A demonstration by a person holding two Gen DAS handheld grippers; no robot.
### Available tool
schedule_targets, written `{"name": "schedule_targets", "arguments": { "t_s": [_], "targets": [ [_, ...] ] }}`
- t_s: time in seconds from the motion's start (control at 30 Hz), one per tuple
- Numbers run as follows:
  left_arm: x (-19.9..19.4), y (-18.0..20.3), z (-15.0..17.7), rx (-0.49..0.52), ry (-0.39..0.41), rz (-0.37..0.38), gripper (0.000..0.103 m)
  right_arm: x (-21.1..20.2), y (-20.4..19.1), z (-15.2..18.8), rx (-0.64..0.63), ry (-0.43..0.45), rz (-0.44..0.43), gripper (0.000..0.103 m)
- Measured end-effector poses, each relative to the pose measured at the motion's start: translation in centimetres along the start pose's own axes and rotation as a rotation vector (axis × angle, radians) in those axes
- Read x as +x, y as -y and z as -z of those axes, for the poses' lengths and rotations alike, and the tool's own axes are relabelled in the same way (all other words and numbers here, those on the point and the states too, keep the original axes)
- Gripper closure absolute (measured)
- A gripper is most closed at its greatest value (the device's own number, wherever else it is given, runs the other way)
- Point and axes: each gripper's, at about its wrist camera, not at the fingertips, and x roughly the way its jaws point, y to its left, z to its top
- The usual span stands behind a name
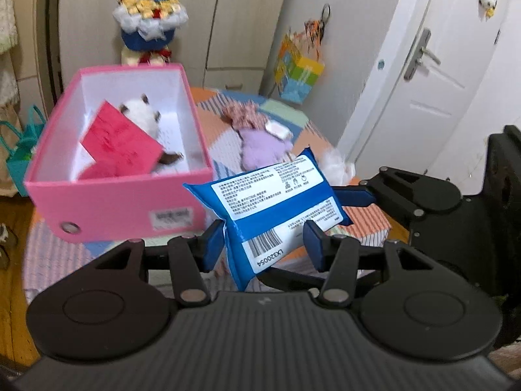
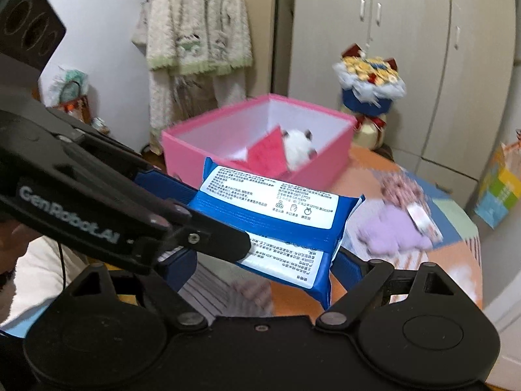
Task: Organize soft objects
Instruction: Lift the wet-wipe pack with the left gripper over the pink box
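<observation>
A blue wet-wipes pack [image 1: 270, 205] with white labels hangs in the air above the table, in front of the pink box [image 1: 107, 205]. My left gripper [image 1: 263, 244] is shut on its lower end. My right gripper [image 2: 260, 260] is shut on the same pack [image 2: 276, 215]; its fingers reach in from the right in the left wrist view [image 1: 355, 195]. The pink box [image 2: 208, 143] is open and holds a white plush toy [image 1: 143, 114] and a red packet [image 1: 120, 140]. A purple plush [image 1: 260, 146] lies on the tablecloth to the right of the box.
A round table with a patchwork cloth [image 1: 221, 130] carries the box. A white fluffy item [image 1: 338, 166] lies at the table's right edge. A bouquet-topped toy [image 1: 149, 22] stands behind the box. A white door [image 1: 423, 65], wardrobes [image 2: 407, 49] and a hanging cardigan [image 2: 195, 32] surround the table.
</observation>
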Motion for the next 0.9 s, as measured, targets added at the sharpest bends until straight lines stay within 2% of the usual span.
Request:
{"name": "schedule_targets", "arguments": {
  "t_s": [0.2,0.4,0.57,0.9],
  "targets": [
    [-2.1,-2.0,-1.3,0.007,0.085,-0.058,0.052,1.3,-1.2,-3.2,-0.031,0.043,-0.031,0.011],
    [-1.9,-4.6,-3.7,0.011,0.128,-0.106,0.052,4.6,-0.6,-6.4,-0.006,0.069,-0.064,0.010],
    [-0.7,-7.4,-5.8,-0.013,0.142,-0.131,0.052,7.9,0.4,-8.5,0.015,0.066,-0.106,0.010],
    [3.5,-12.3,-7.9,-0.092,0.106,-0.161,0.052,14.1,1.0,-10.7,-0.039,0.004,-0.086,0.010]
  ]
}}
